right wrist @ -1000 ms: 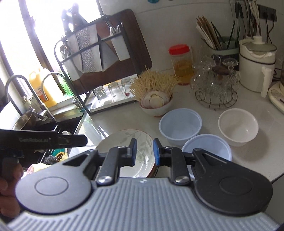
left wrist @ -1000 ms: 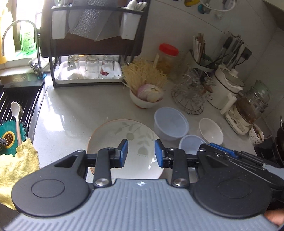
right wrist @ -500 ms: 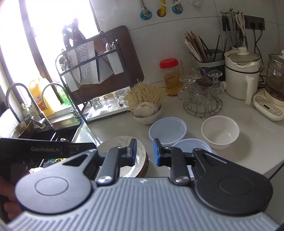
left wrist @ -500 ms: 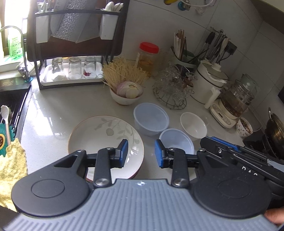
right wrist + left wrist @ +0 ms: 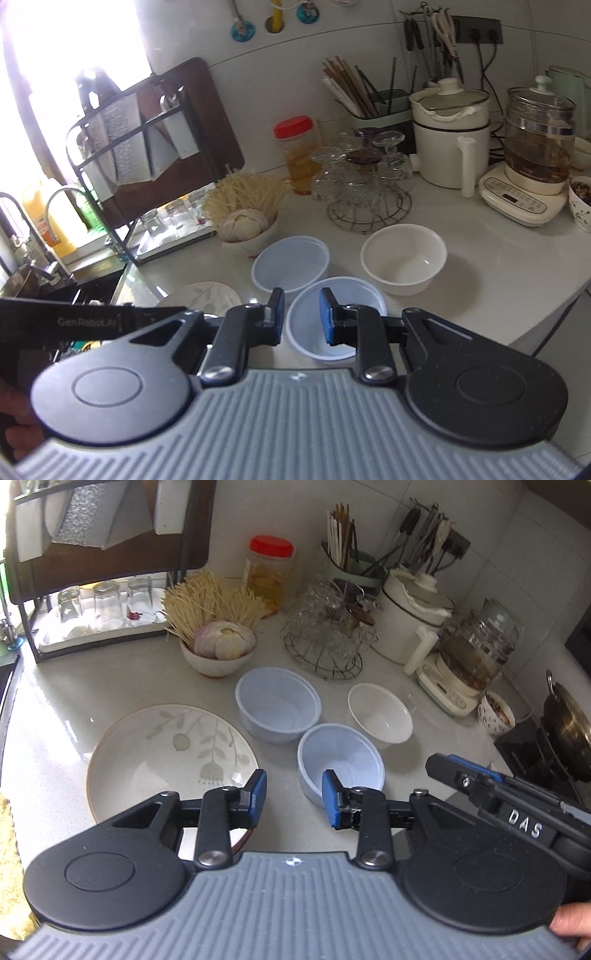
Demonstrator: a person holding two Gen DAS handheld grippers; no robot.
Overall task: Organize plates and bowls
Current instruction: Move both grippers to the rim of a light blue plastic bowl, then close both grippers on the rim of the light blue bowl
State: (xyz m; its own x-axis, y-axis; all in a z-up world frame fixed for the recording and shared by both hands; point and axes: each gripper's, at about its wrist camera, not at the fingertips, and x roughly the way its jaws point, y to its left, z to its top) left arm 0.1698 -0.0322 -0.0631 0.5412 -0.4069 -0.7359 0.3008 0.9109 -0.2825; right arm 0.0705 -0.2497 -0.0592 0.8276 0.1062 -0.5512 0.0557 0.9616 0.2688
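Both views have slid right since a sec ago, so the plate (image 5: 171, 755) now sits left of centre. Left gripper (image 5: 293, 794) and right gripper (image 5: 302, 314) hang parted, holding nothing.

Risk: the near bluish bowl (image 5: 341, 762) looks thin and light (plastic, prob.) and stands close to the counter edge (image 5: 546, 314), so a clumsy pinch on its rim could skid it off.

Far bluish bowl (image 5: 279, 707) and white bowl (image 5: 380, 712) stand just behind it, unstacked, w/ the leaf-patterned plate flat beside them.

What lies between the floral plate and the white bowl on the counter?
In the left wrist view, two blue plastic bowls sit between the floral plate and the white bowl.
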